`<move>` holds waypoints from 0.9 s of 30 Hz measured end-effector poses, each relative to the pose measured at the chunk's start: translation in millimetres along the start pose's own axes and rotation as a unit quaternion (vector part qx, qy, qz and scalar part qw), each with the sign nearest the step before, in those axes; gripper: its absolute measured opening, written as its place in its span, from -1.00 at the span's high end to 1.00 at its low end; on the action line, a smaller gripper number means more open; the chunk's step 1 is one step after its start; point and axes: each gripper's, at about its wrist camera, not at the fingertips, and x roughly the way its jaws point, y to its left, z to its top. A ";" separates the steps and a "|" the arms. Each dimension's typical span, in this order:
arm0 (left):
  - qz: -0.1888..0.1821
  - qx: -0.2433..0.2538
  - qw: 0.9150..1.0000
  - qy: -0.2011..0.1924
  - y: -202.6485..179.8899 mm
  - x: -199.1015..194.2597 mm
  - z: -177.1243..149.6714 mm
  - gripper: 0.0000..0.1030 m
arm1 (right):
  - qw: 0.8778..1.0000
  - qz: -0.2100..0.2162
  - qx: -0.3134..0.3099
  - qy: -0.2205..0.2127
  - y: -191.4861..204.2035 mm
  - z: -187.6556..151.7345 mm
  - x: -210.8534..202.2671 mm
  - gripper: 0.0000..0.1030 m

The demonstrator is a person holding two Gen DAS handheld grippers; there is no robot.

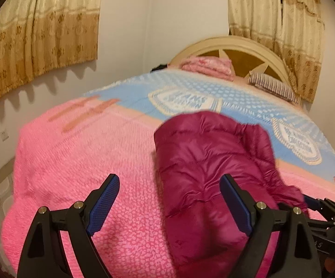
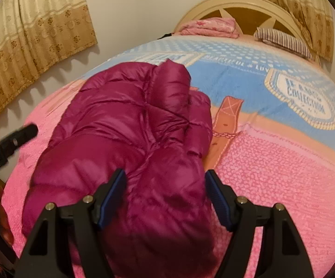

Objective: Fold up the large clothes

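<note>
Lying folded, glossy quilted magenta jacket [image 2: 130, 139] on nubby pink blanket [image 1: 86, 162], both grippers' fingers [image 1: 103, 206] spread, gripping nothing.

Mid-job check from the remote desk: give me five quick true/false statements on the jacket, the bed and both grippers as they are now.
1. The magenta puffer jacket lies bundled on the pink and blue blanket. True.
2. The left gripper is clamped on the jacket. False: its jaws stand wide apart with nothing pinched between them.
3. The right gripper has its jaws over the jacket without pressing it. True: both pads stand clear of the fabric.
4. The jacket hangs from the headboard. False: it lies near the foot of the bed.
5. A striped pillow lies near the headboard. True.
</note>
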 end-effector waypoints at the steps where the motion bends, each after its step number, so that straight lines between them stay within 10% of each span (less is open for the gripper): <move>1: -0.002 -0.001 1.000 -0.007 -0.7 -7.7 1.5 -0.72 | 1.000 0.001 -0.001 -0.007 0.7 -0.4 -6.1 -0.43; 12: -0.002 0.016 0.997 -0.078 -11.2 -77.5 20.0 -0.73 | 0.995 0.010 -0.008 -0.099 12.5 14.1 -74.8 -0.64; 27: -0.003 0.024 0.997 -0.072 -16.9 -74.9 15.1 -0.73 | 0.992 0.019 -0.011 -0.121 15.0 8.0 -94.6 -0.65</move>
